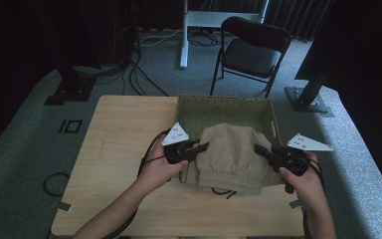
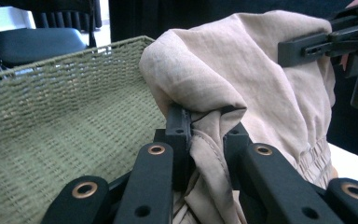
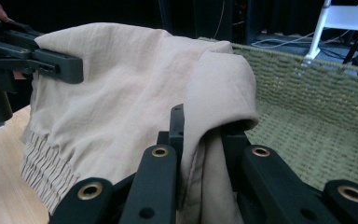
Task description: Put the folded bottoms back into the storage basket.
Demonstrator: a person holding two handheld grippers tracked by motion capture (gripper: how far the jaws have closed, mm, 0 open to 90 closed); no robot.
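Grey carpet and dark curtains surround your pale wood desk (image 1: 119,149), with a black folding chair (image 1: 251,50) standing well behind it. On the desk's far half sits a green woven basket (image 1: 189,107), and you hold a beige garment (image 1: 234,154) up over its near rim, its lower folds hanging down to the desk in front.

Your left gripper (image 2: 205,140) pinches a fold of the garment between its jaws, and your right gripper (image 3: 203,135) is likewise pressed onto a fold at the opposite side.

The risk, as I judge it, is a lopsided drop. Each gripper has only a thin bunch of fabric, so if one fold slides out, the cloth will swing to the other side and spill over the basket wall instead of landing inside. The hanging lower part, with its gathered elastic band, could also catch on the basket's near rim and drag the light basket along the desk if you push forward too low. A dark cord shows beneath the hem; I cannot tell whether it belongs to the garment.

The fabric looks soft, thin and crinkled, like washed linen or cotton, limp in every fold. The basket is a rectangular, coarse, stiff weave with a slot handle in its end wall.
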